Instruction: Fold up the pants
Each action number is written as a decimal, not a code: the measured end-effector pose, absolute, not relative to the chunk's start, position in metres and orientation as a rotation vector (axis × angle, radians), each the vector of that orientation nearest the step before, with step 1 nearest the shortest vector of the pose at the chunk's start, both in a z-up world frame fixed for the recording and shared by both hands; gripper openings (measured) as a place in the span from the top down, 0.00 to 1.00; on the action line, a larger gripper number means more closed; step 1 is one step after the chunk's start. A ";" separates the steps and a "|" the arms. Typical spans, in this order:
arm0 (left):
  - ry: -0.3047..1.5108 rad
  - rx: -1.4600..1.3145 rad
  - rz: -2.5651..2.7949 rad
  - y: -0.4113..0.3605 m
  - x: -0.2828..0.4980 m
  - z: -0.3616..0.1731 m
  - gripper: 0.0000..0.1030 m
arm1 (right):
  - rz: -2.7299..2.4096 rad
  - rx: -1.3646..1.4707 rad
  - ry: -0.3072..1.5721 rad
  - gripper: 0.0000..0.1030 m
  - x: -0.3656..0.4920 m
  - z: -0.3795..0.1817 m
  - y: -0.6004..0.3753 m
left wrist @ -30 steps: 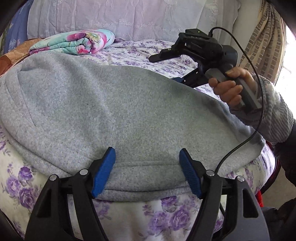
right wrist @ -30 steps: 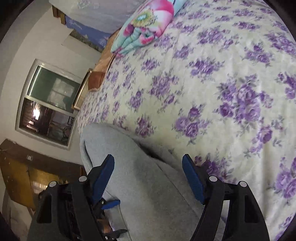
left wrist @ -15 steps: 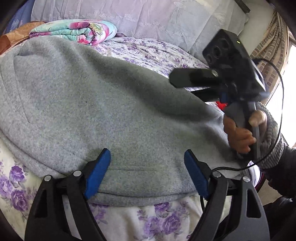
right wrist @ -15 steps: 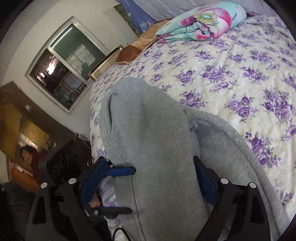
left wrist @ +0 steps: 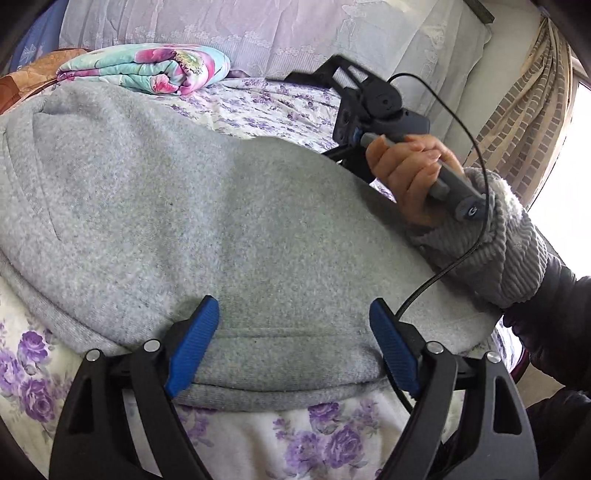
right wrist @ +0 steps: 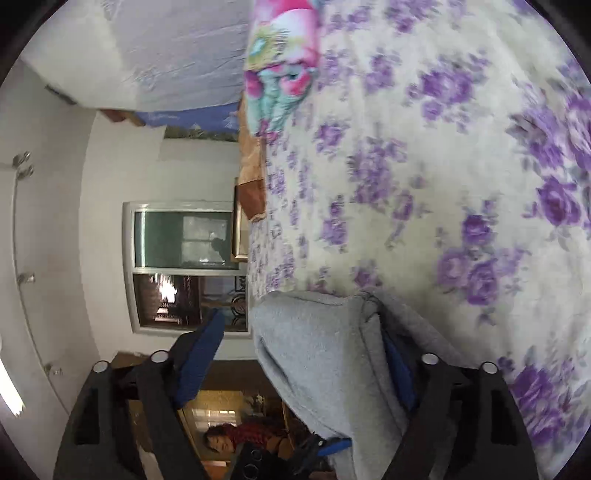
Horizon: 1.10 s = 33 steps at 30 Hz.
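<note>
Grey fleece pants (left wrist: 177,206) lie folded flat on the floral bedsheet (left wrist: 258,439) and fill most of the left wrist view. My left gripper (left wrist: 293,332) is open, its blue pads wide apart above the near hem, holding nothing. The right gripper (left wrist: 351,110), held in a hand, sits at the pants' far right edge. In the right wrist view my right gripper (right wrist: 299,354) is open, rolled on its side, with a fold of the grey pants (right wrist: 325,369) standing between its jaws; the right pad is partly hidden by the cloth.
A folded teal and pink floral blanket (left wrist: 147,68) lies at the head of the bed, also in the right wrist view (right wrist: 284,62). Pillows (left wrist: 295,33) line the back. A curtain (left wrist: 524,122) hangs at right. A window (right wrist: 184,266) is in the left wall.
The right gripper has swung back to the pants' far right edge and rolled on its side. The left gripper has shifted slightly and stays open over the near hem.
</note>
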<state>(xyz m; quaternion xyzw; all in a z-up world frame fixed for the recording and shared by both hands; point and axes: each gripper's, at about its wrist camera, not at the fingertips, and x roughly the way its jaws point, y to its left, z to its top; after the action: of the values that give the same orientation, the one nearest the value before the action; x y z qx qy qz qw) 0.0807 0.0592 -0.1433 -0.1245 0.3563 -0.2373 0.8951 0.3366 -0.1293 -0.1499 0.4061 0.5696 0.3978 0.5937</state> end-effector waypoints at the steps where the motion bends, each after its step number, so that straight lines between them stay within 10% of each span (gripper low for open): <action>1: 0.741 -0.260 -0.493 0.060 0.081 -0.143 0.21 | 0.915 0.893 1.322 0.50 0.336 -0.153 -0.130; 5: 0.759 -0.283 -0.507 0.064 0.088 -0.140 0.22 | 0.897 0.779 1.302 0.76 0.332 -0.148 -0.140; 15: 0.688 -0.238 -0.320 0.107 0.099 -0.082 0.22 | 0.734 0.089 0.887 0.80 0.262 -0.051 -0.131; 33: 0.712 -0.265 -0.077 0.160 0.134 -0.091 0.24 | 0.738 0.053 0.969 0.85 0.258 -0.080 -0.080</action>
<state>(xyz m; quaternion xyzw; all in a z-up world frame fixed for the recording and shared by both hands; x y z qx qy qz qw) 0.1340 0.1602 -0.0912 -0.1294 0.3473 -0.0375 0.9280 0.2581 -0.0800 -0.0795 0.0248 0.4552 0.3467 0.8198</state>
